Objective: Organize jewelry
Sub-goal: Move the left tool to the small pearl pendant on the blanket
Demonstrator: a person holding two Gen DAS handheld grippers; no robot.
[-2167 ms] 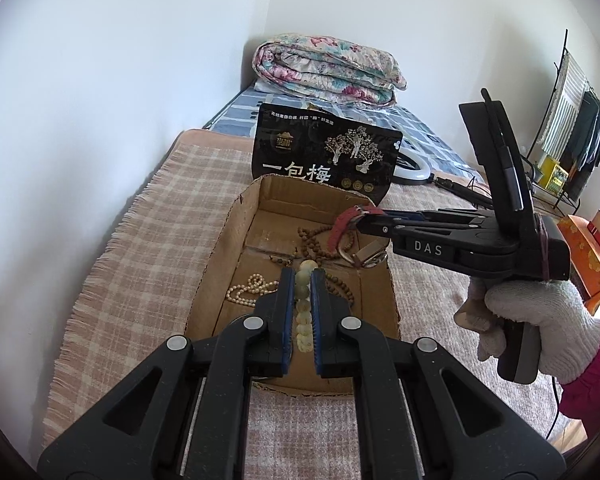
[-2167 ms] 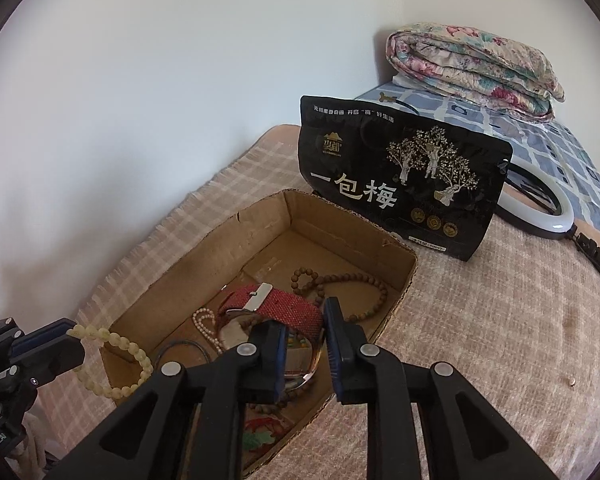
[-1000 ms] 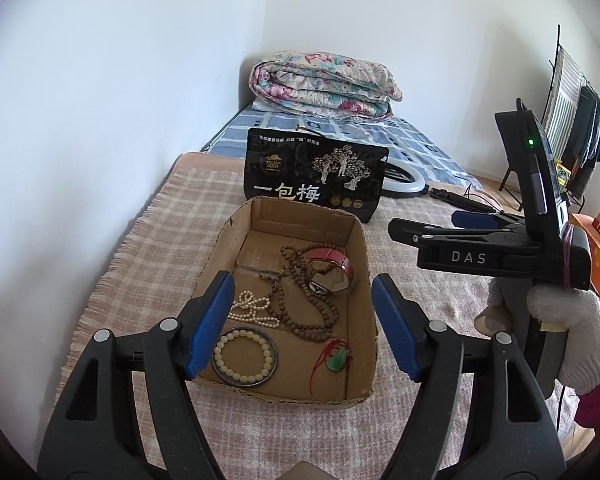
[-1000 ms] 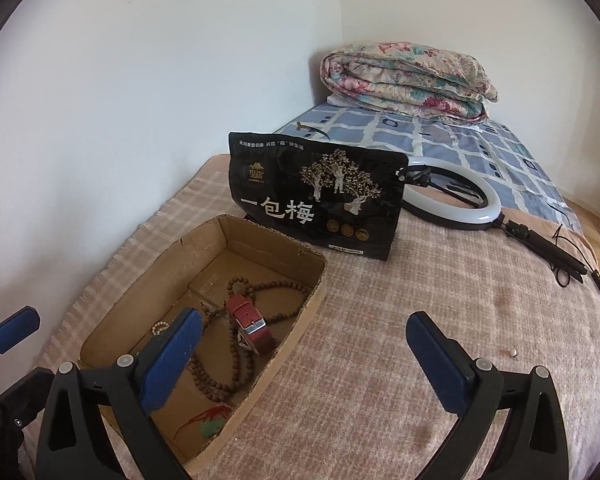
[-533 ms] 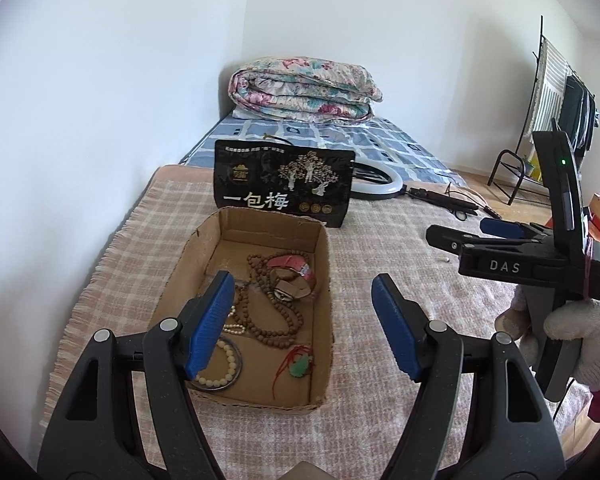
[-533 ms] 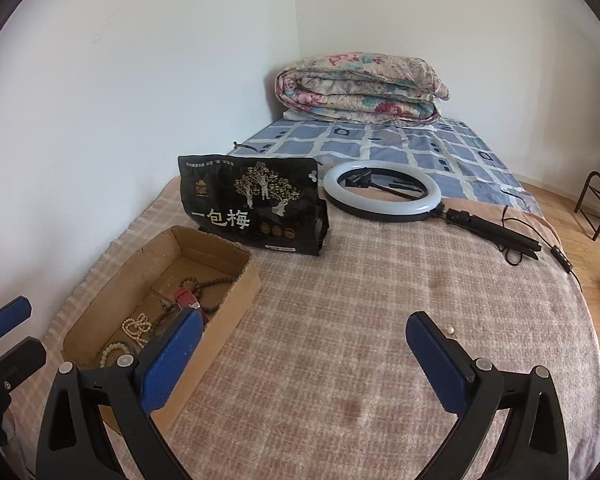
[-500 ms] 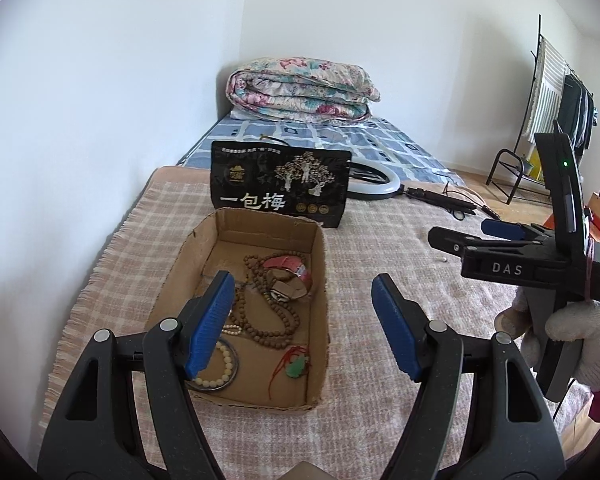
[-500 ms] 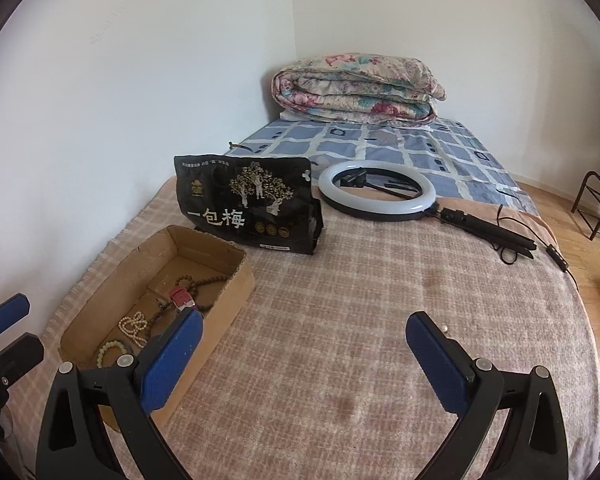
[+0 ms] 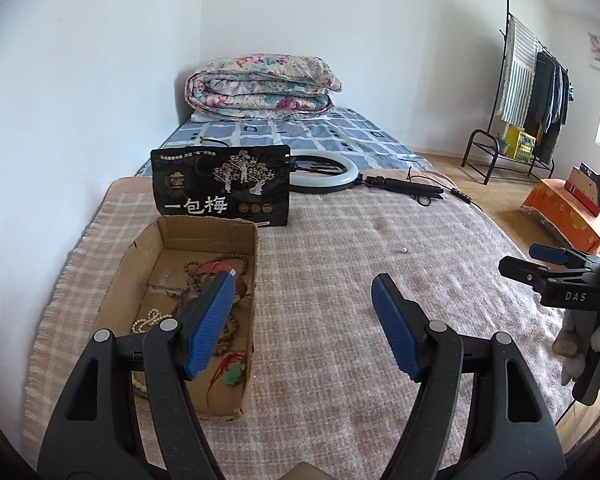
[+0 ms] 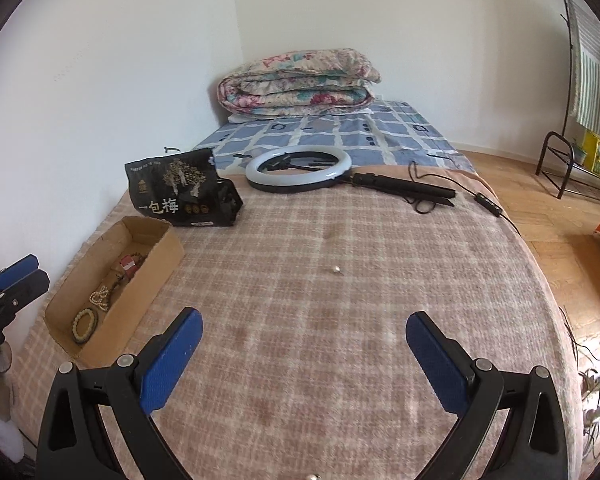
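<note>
- My left gripper (image 9: 302,322) is spread wide with nothing in it. It hangs over the checked blanket (image 9: 340,280), just past the near right corner of the box.
- My right gripper (image 10: 304,354) is spread wide too and holds nothing. It is over the bare middle of the blanket, well away from the box.
- All the jewelry I can see sits in the cardboard box (image 10: 162,254), by the wall on the left side of the bed. A black bag (image 9: 222,186) stands just behind it.
- In the box I see a long string of brown beads (image 9: 230,330), a small white pearl string (image 9: 148,322), a pale bead bracelet (image 10: 85,324), a red strap (image 9: 216,268) and a green charm (image 9: 234,376) with red threads.
- I think these are all light. The strings are floppy and will droop and swing when lifted.
- The round beads look smooth, so they may slip. I would pinch across a bunch of beads, not just one.
- The bracelet keeps its ring shape. I would grab one side of the ring.
- The red strap looks flat and a bit stiff. Its middle is the best spot.
- The brown string lies tangled with the strap, so one may drag the other.
- One tiny pale thing (image 10: 335,269) lies alone on the blanket. I cannot tell what it is.
</note>
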